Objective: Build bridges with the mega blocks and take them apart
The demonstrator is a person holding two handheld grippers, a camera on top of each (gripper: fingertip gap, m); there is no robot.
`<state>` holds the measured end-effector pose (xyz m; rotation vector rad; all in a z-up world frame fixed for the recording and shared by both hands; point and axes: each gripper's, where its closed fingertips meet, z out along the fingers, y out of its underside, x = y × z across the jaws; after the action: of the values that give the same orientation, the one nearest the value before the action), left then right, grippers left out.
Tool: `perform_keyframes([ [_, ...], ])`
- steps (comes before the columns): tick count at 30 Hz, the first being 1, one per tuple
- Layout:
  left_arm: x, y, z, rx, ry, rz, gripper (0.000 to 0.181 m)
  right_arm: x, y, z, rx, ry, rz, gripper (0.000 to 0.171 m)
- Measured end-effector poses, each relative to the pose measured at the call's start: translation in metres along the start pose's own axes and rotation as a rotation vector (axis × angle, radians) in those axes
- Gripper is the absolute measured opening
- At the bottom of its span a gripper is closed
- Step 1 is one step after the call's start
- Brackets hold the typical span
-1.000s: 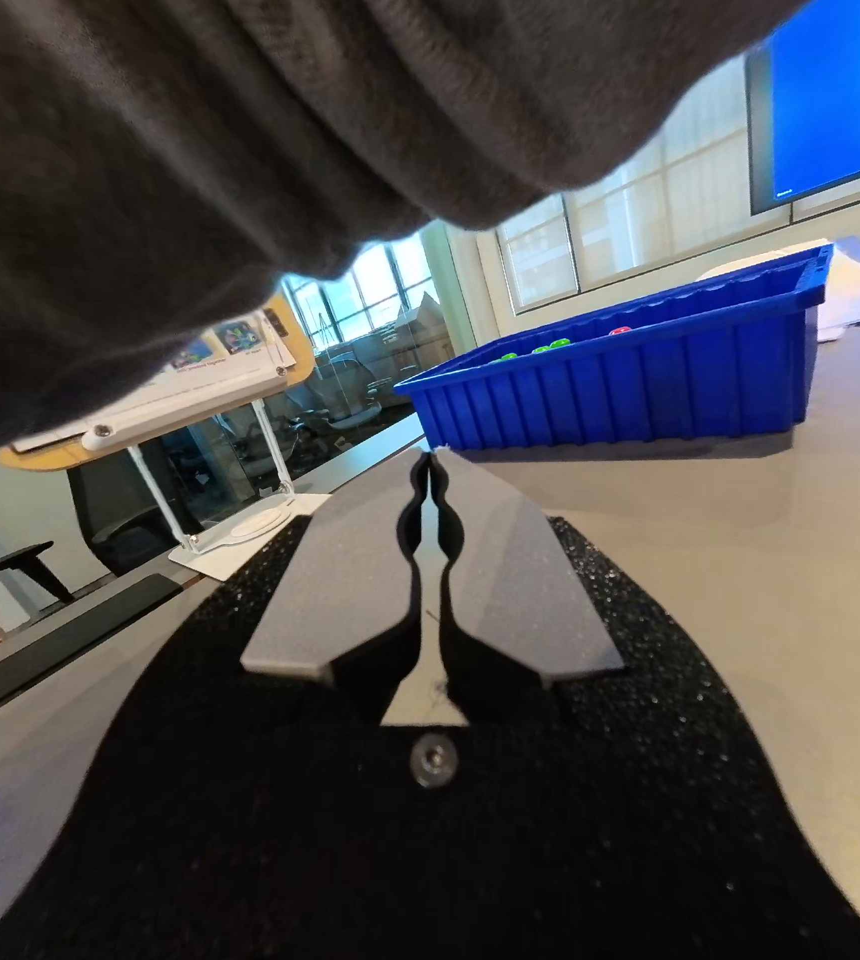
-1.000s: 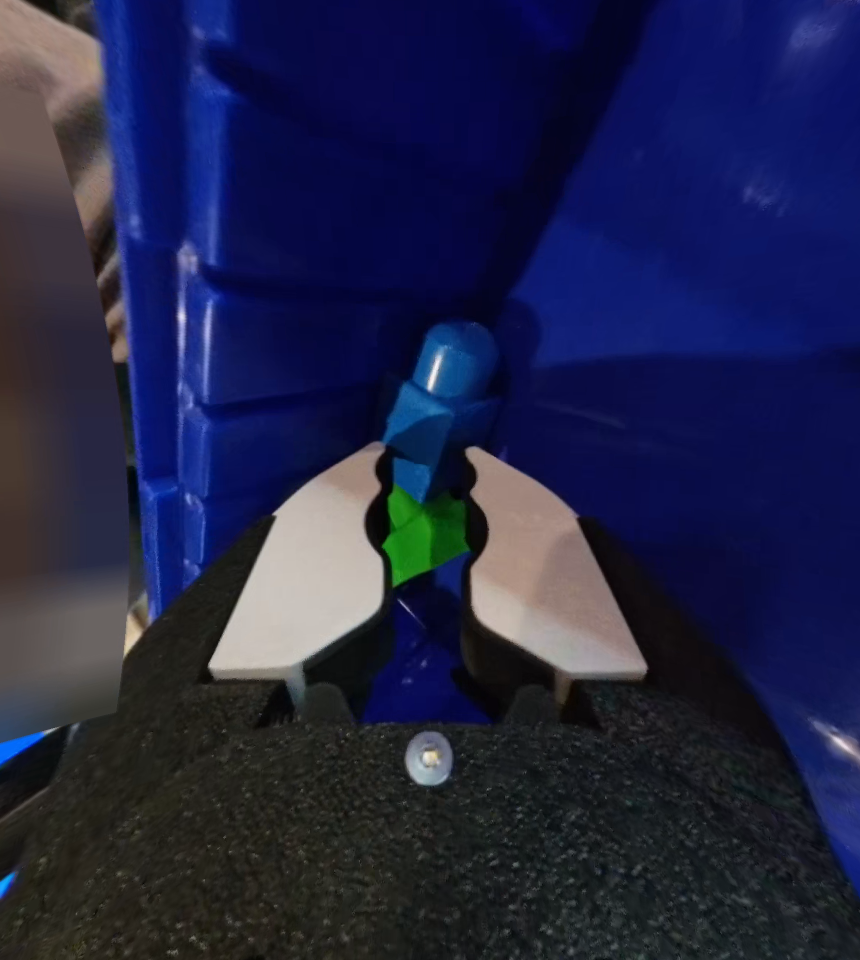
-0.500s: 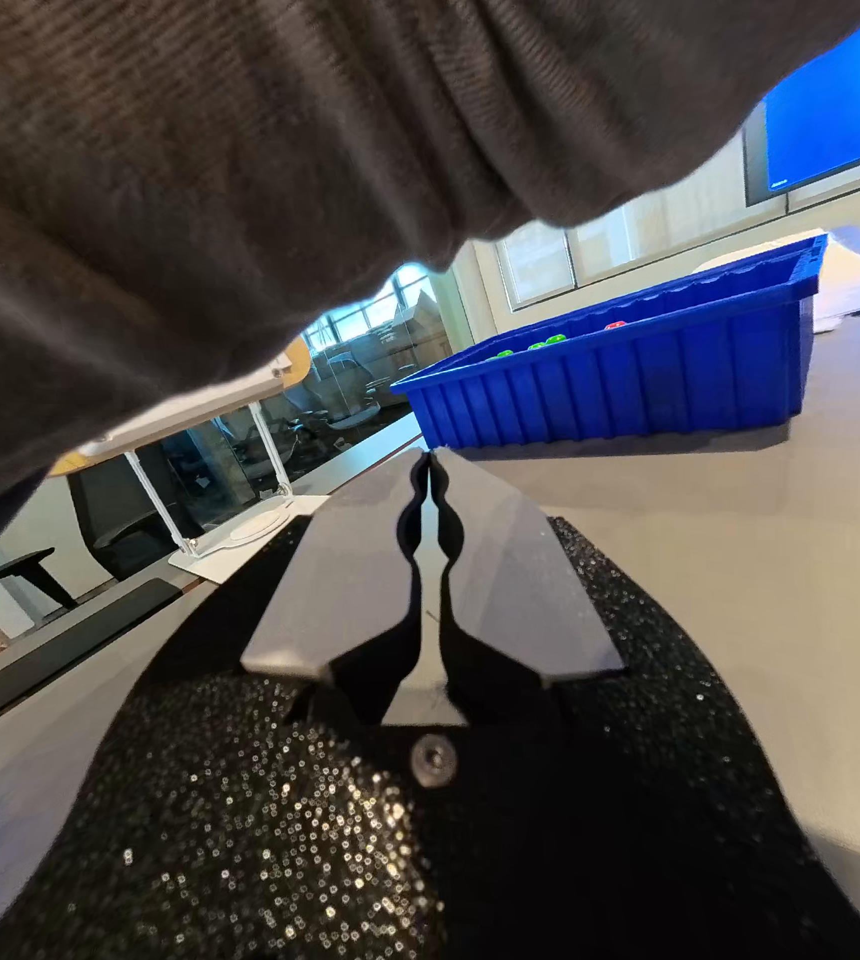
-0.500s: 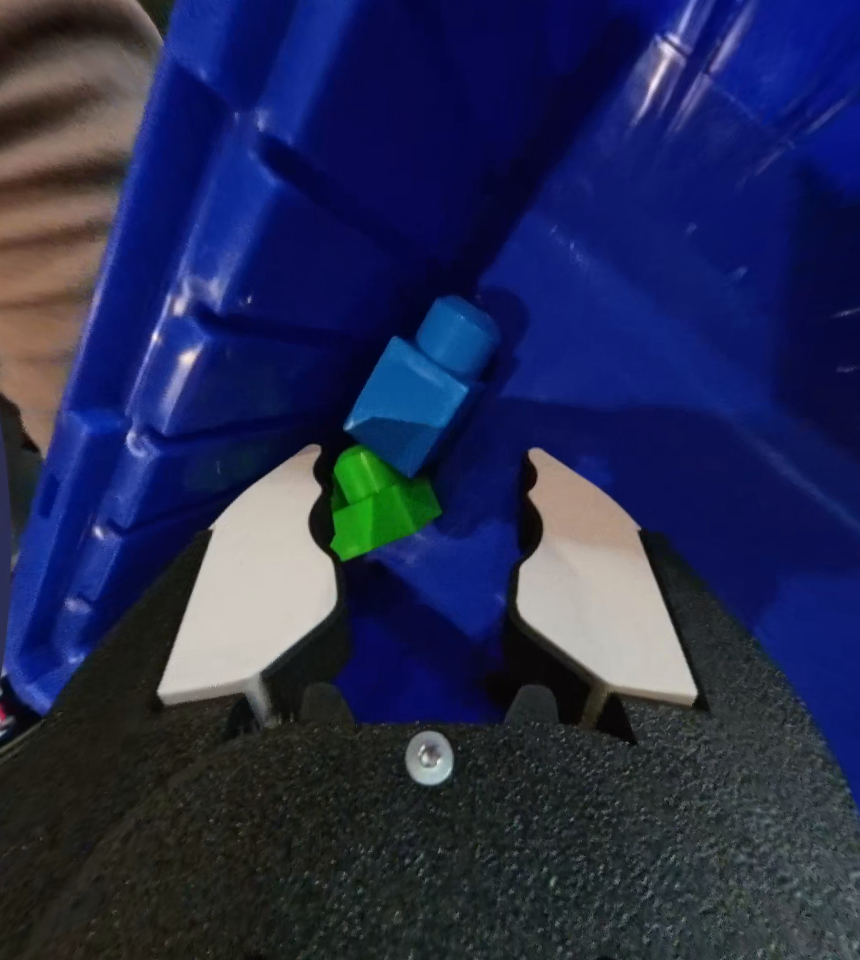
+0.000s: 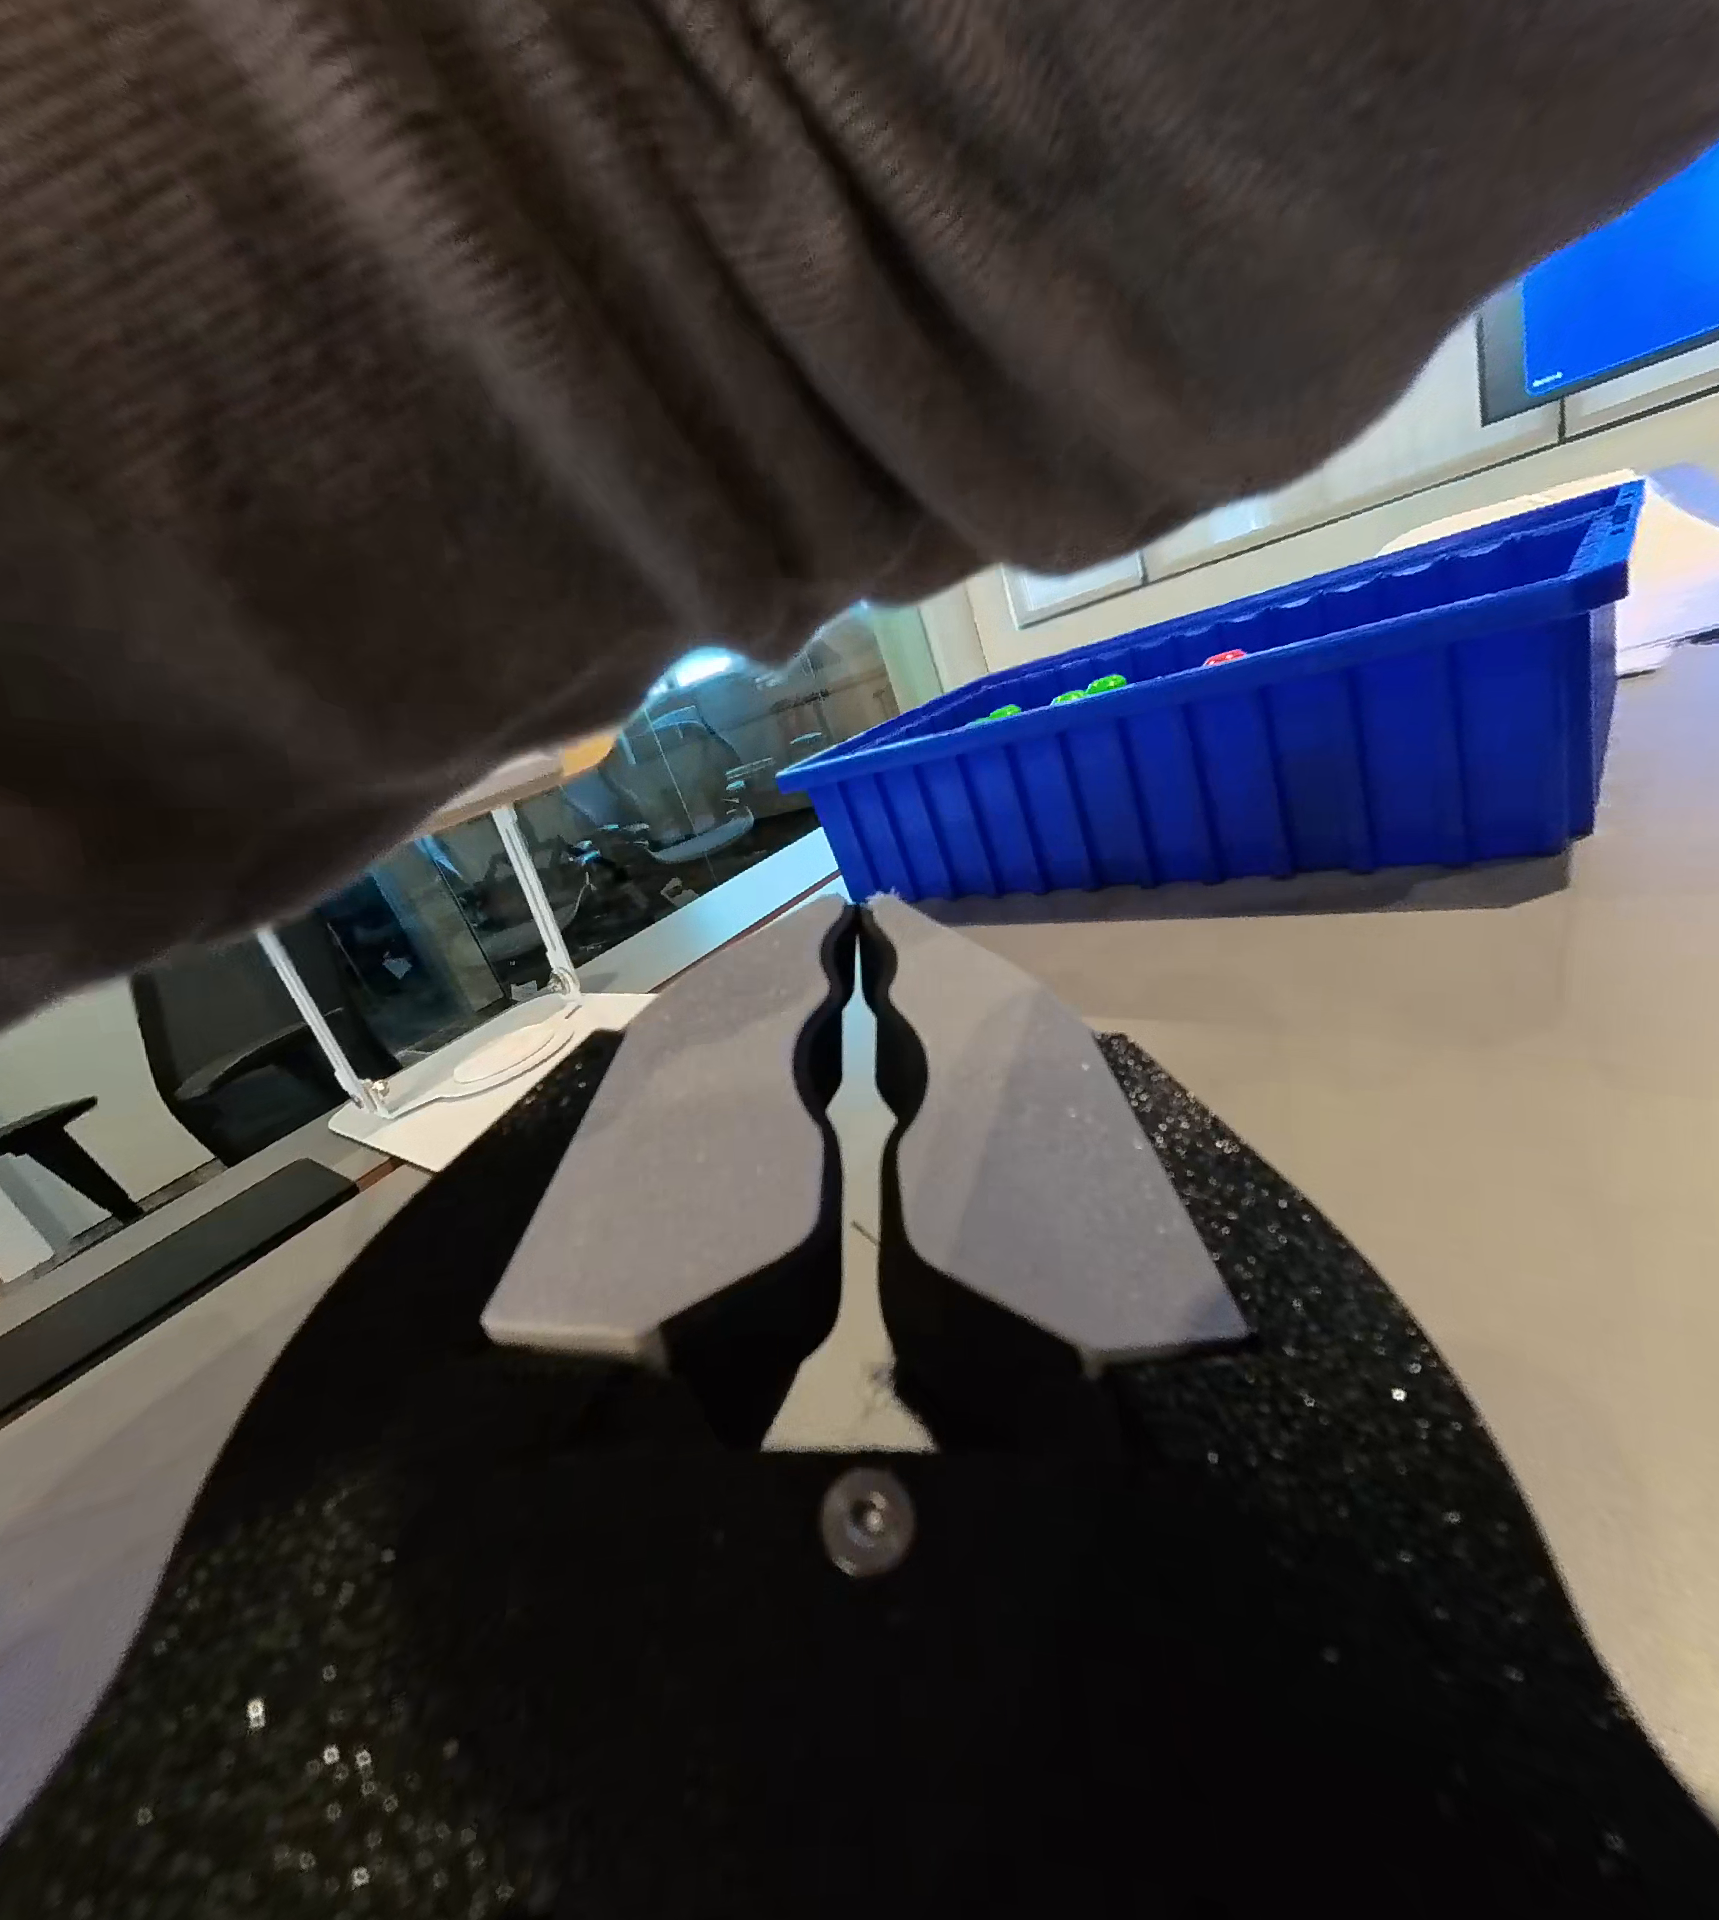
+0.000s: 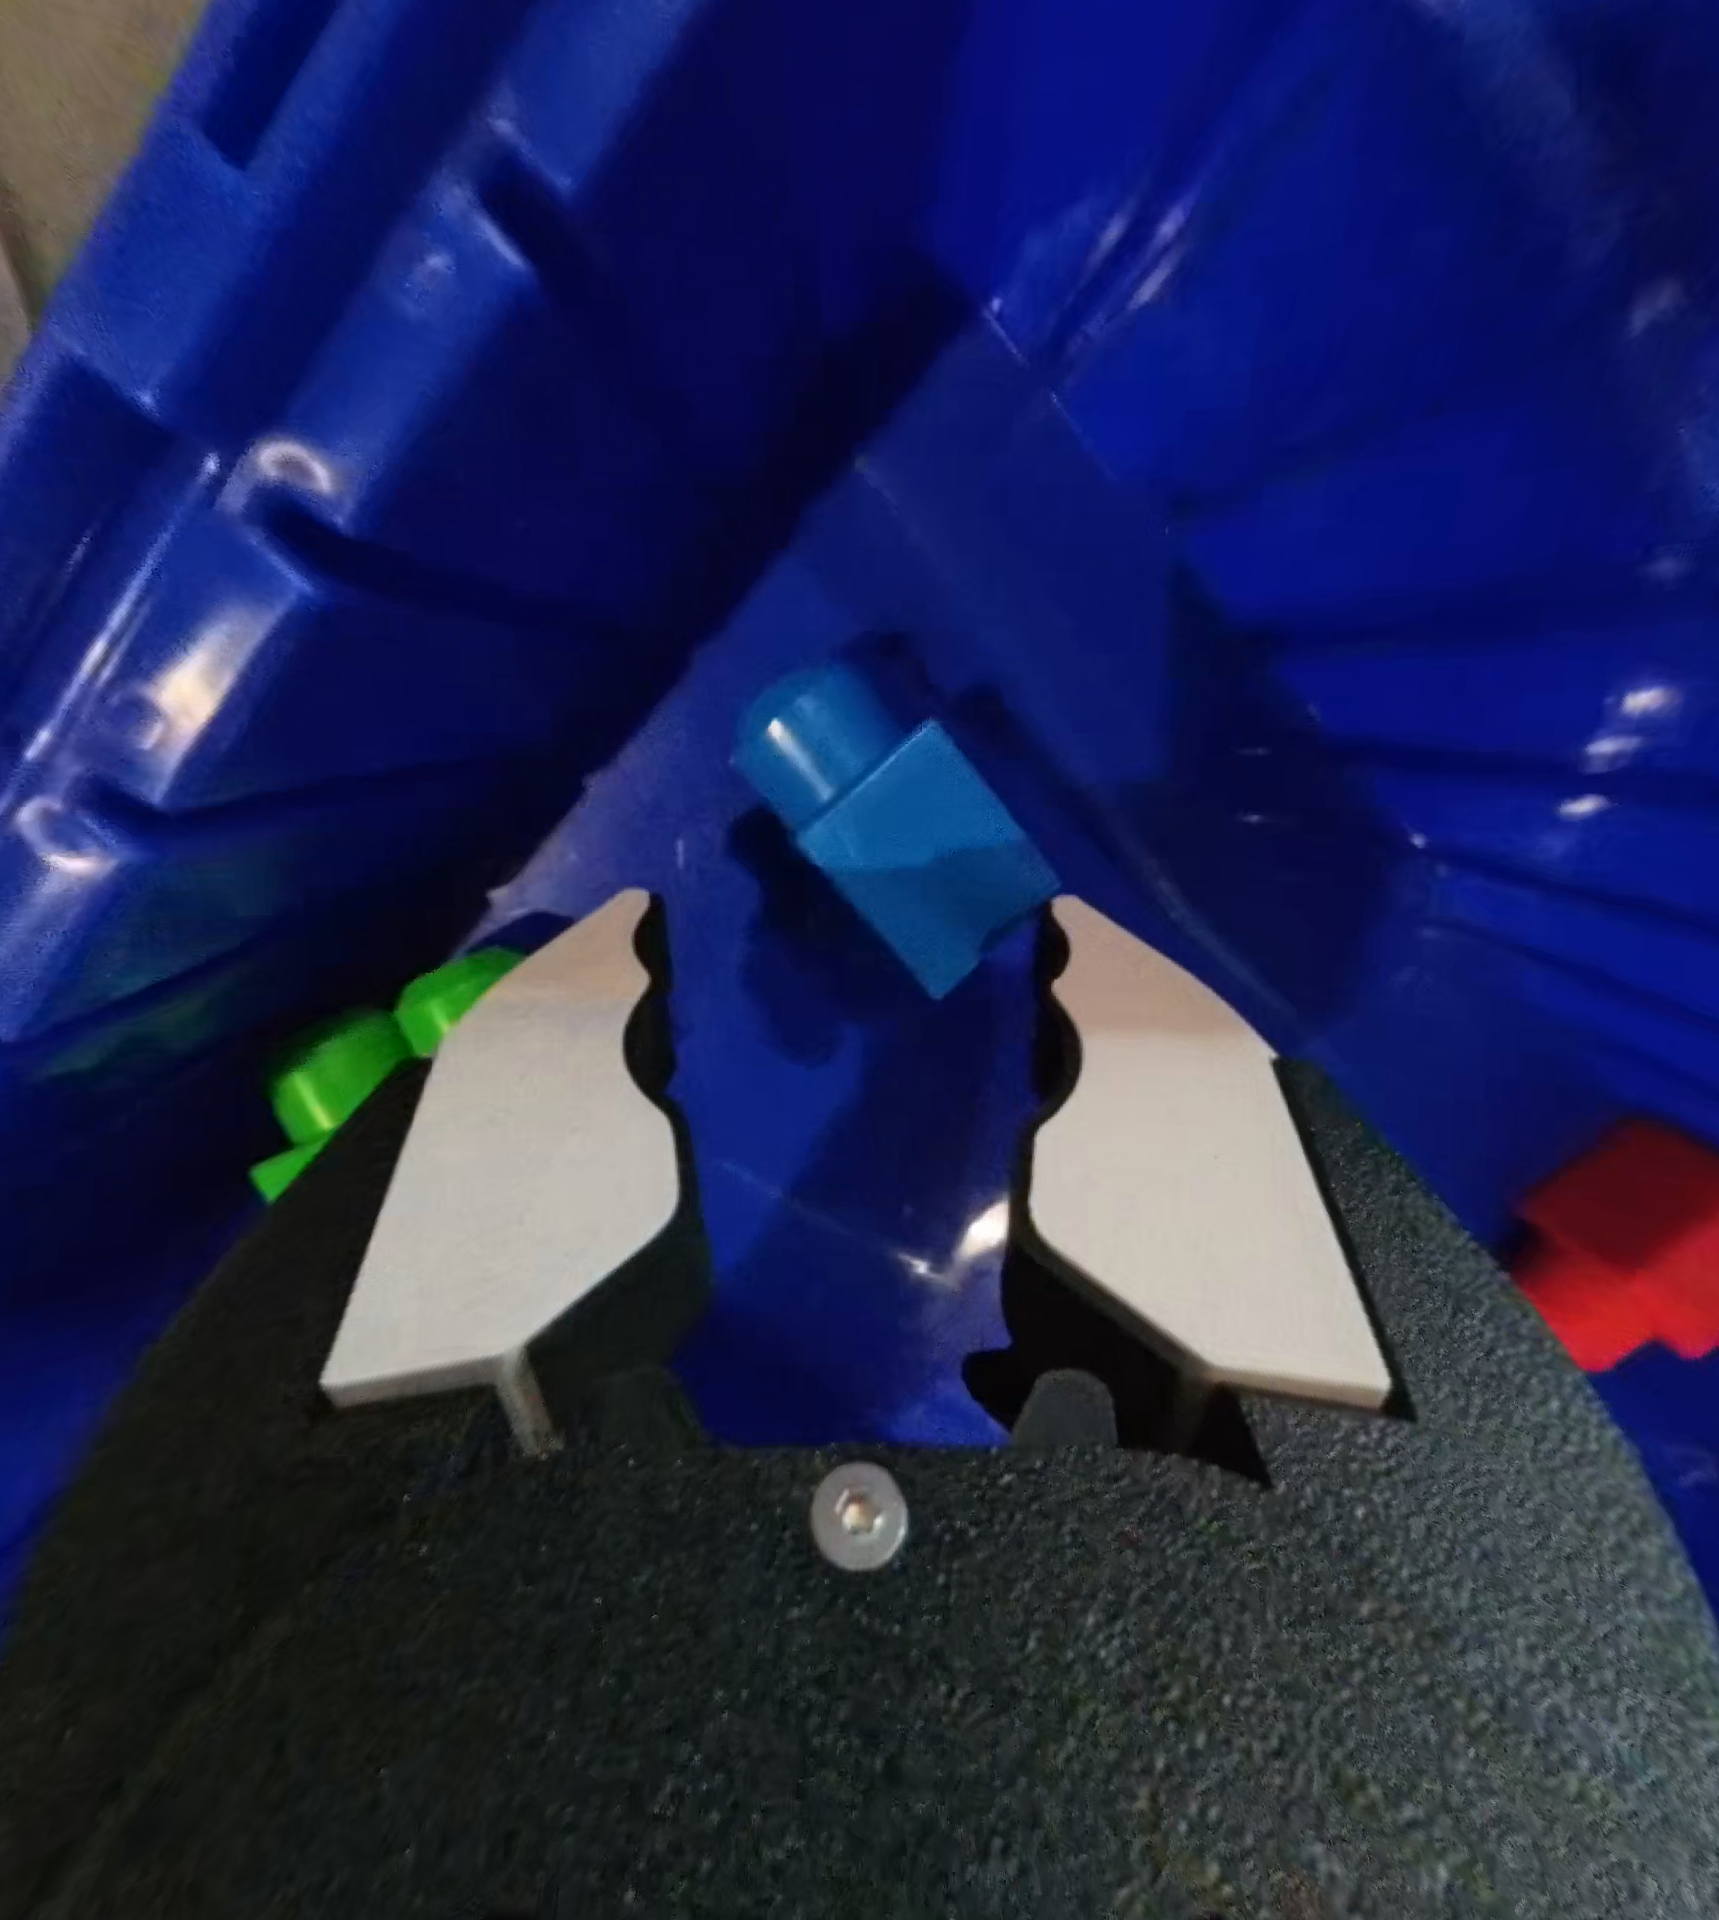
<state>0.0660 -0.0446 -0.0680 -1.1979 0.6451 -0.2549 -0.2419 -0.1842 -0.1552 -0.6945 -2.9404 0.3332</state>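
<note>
1. Two grippers show, one per wrist view. The right gripper (image 6: 850,914) reaches into a blue bin (image 6: 1250,416) with its jaws spread wide and nothing between them.
2. One blue block (image 6: 896,821) lies tipped on its side on the bin floor just past the fingertips, its stud pointing toward the corner where two ribbed walls meet (it touches neither finger, as far as can be told).
3. One green block (image 6: 346,1060) sits against the wall on the outer side of the left finger, partly hidden by it; a red block (image 6: 1665,1247) rests on the bin floor well off to the other side.
4. The left gripper (image 5: 857,914) hangs low over the grey surface (image 5: 1457,1143), jaws pressed together and empty.
5. A second blue bin (image 5: 1250,769) stands farther along the surface, green and red pieces peeking over its rim; a dark sleeve (image 5: 522,364) fills the top of that view.
</note>
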Motion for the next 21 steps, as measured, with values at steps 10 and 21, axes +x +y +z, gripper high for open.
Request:
perform_keyframes([
  [10,0.001,0.0,-0.001,0.001,0.007,0.006,0.0,0.011,0.008,0.017,-0.195,0.041,-0.223,0.055],
  [21,-0.004,0.001,-0.002,-0.008,-0.022,0.003,0.0,0.001,0.089,-0.131,0.19,0.262,0.316,0.056],
])
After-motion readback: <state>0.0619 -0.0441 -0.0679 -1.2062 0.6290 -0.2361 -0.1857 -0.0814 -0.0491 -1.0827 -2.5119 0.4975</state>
